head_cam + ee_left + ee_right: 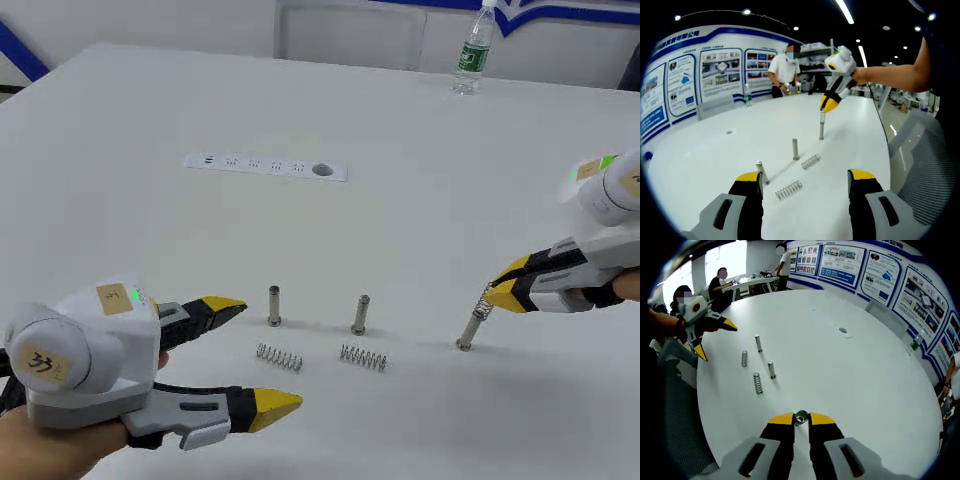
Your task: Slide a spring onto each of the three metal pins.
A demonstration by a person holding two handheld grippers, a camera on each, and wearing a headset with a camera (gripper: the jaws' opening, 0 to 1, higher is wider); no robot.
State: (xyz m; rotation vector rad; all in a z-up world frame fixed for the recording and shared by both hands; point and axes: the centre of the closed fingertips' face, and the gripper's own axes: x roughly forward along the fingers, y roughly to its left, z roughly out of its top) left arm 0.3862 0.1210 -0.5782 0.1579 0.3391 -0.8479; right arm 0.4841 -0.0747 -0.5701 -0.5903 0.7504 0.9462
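Observation:
Three metal pins stand on the white table: the left pin [274, 306], the middle pin [360, 315] and the right pin [467, 333]. One spring [279, 357] lies in front of the left pin. A second spring [363, 357] lies in front of the middle pin. My right gripper [497, 291] is shut on a third spring [483, 310] at the top of the right pin, which leans slightly. In the right gripper view a metal ring [801, 416] shows between the closed tips. My left gripper [253, 353] is open and holds nothing, just left of the lying springs [789, 189].
A white power strip [266, 166] lies further back on the table [420, 200]. At the far edge stands a water bottle [473, 50], with a chair back [350, 32] behind it. People [720, 282] work at another table in the background.

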